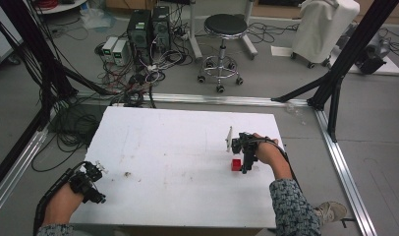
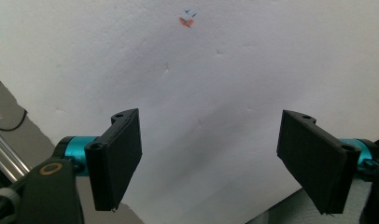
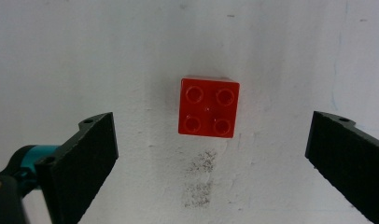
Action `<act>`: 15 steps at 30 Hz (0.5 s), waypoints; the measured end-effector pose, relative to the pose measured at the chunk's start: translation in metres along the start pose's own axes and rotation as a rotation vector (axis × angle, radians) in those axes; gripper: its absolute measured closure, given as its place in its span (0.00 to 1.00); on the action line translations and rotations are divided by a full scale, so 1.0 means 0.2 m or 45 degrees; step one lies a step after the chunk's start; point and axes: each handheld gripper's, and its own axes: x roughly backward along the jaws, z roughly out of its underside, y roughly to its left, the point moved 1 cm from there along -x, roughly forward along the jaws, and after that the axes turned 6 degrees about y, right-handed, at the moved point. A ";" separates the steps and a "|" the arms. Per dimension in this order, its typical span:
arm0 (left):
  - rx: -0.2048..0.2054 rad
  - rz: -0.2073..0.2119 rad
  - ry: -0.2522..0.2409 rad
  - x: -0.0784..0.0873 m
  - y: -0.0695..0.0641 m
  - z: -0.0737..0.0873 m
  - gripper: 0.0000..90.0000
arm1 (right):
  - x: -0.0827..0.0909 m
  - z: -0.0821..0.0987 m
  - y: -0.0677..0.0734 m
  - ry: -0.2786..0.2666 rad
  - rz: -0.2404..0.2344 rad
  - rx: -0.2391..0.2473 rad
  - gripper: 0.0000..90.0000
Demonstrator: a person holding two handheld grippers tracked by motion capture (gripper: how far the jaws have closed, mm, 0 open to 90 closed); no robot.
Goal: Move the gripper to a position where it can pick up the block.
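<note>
A red four-stud brick [image 3: 208,107] lies flat on the white table [image 3: 85,56]; in the high view the red brick [image 1: 236,164] sits right of the table's middle. My right gripper [image 3: 211,158] hangs just above it, open, jaws spread wide to either side with the brick a little ahead of them. In the high view the right gripper [image 1: 246,157] is held by a hand right beside the brick. My left gripper [image 2: 215,163] is open over bare white table near the front left corner, nothing between its jaws; in the high view the left gripper [image 1: 92,184] sits at that corner.
The white table [image 1: 178,142] bears a small dark smudge [image 1: 127,174] near the left. An orange and blue mark [image 2: 186,20] shows ahead of the left gripper. A grey scuff [image 3: 199,179] lies below the brick. Beyond the table stand a stool [image 1: 222,44], computer boxes [image 1: 147,29] and cables.
</note>
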 end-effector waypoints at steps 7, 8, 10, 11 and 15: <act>-0.003 0.002 0.002 0.00 0.00 0.00 0.25 | -0.05 0.00 0.00 -0.002 -0.001 -0.036 0.02; -0.003 0.003 0.003 0.00 0.00 0.00 0.25 | -0.08 0.00 -0.01 -0.010 -0.008 -0.035 0.02; -0.004 0.000 0.005 0.00 0.00 0.00 0.25 | -0.09 0.00 -0.01 -0.007 -0.017 -0.045 0.02; -0.004 0.000 0.005 0.00 0.00 0.00 0.25 | -0.09 0.00 -0.01 -0.007 -0.017 -0.045 0.02; -0.002 0.004 0.004 -0.01 0.00 0.00 0.25 | -0.12 -0.01 -0.01 -0.007 -0.024 -0.049 0.02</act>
